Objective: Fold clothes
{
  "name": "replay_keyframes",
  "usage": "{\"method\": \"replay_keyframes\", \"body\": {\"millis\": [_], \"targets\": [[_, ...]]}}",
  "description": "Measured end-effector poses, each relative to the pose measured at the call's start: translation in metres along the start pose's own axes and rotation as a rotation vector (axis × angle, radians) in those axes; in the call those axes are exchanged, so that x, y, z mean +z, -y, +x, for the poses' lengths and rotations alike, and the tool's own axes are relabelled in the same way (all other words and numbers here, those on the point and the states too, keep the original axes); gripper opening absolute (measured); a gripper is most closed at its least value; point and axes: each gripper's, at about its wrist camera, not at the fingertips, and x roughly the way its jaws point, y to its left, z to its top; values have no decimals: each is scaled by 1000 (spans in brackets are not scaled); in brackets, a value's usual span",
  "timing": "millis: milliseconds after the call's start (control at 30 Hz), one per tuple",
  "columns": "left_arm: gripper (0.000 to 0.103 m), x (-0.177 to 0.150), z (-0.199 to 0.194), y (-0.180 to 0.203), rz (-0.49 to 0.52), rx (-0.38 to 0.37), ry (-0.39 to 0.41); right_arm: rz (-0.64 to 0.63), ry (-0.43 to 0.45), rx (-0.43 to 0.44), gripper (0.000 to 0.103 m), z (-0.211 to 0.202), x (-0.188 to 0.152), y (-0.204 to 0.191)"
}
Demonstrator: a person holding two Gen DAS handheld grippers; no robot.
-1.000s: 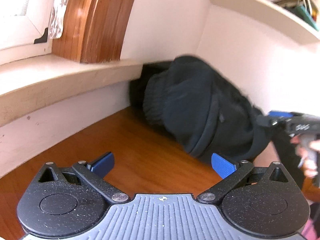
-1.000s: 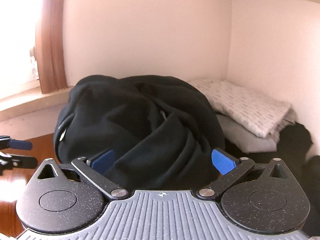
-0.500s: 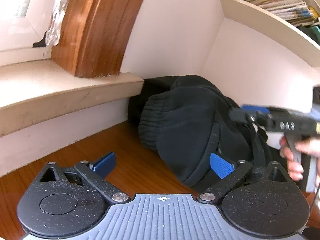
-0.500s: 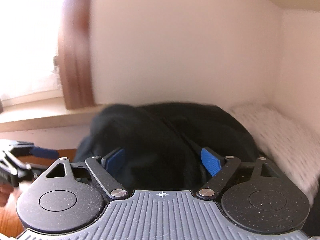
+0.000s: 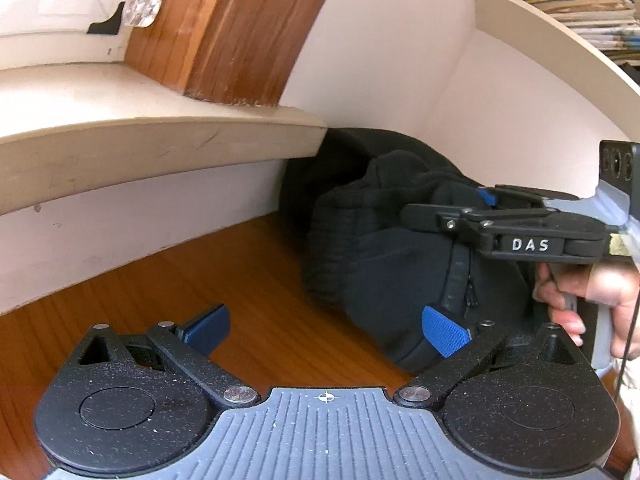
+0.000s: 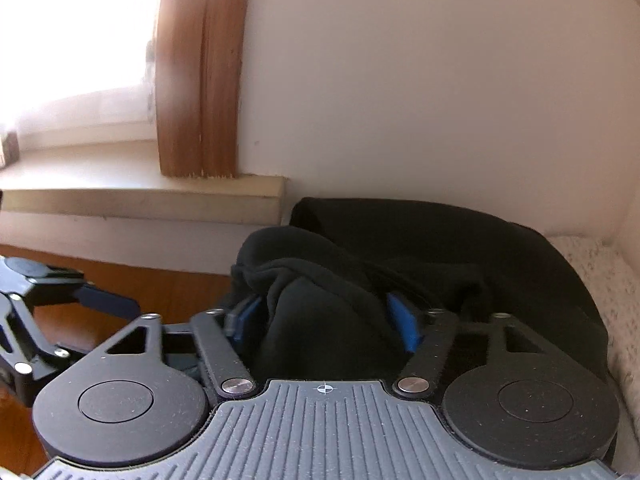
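A black garment [image 6: 460, 256] lies bunched on the wooden bench [image 5: 224, 280], pushed into the corner by the wall and under the window sill [image 5: 160, 140]. The right claw [image 6: 326, 316] has its pads either side of a raised fold, closing in on it; whether it bites yet, I cannot tell. The left claw [image 5: 326, 324] stands apart, holding nothing, near the ribbed hem. To do this well, I judge: take one layer only, grip deep, and lift slowly so the heap opens
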Motion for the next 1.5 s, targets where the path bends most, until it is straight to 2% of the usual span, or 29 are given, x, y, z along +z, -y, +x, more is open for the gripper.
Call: {"method": "replay_keyframes", "body": {"millis": [100, 233, 333, 533, 600, 667, 733, 800, 867, 933, 1000, 1100, 1200, 1233, 1367, 1500], "targets": [[102, 0, 1, -2, -3, -7, -2, 0, 11, -7, 44, -18, -4, 2], [102, 1, 6, -3, -15, -26, -3, -18, 51, -59, 22, -49, -9, -1], [102, 1, 2, 1, -2, -34, 5, -9, 59, -78, 12, -75, -15, 4], [102, 5, -11, 13, 19, -83, 41, 21, 52, -111, 12, -122, -35, 16], [100, 7, -15, 16, 14, -118, 46, 54, 54, -94, 12, -118, -45, 19], [95, 8, -15, 19, 23, -146, 47, 88, 58, -75, 12, -117, -56, 23], [79, 9, -18, 24, 47, -166, 46, 113, 64, -65, 13, -117, -65, 25], [70, 11, -21, 28, 48, -193, 49, 138, 73, -46, 13, -113, -72, 28], [70, 16, -18, 33, 14, -210, 70, 148, 80, -27, 13, -110, -75, 30], [70, 25, -11, 44, 80, -173, 55, 149, 87, -8, 13, -110, -78, 33], [70, 33, -3, 57, 139, -123, 79, 149, 95, 9, 14, -110, -80, 37], [81, 48, 12, 66, 146, -151, 78, 158, 114, 43, 14, -110, -84, 43], [81, 61, 30, 76, 152, -127, 78, 163, 132, 74, 15, -108, -90, 49], [81, 63, 35, 78, 147, -147, 72, 174, 135, 81, 16, -109, -92, 51], [75, 64, 51, 87, 156, -234, 28, 160, 154, 97, 19, -107, -95, 53], [67, 65, 59, 97, 178, -216, 15, 133, 169, 93, 20, -103, -94, 54]]}}
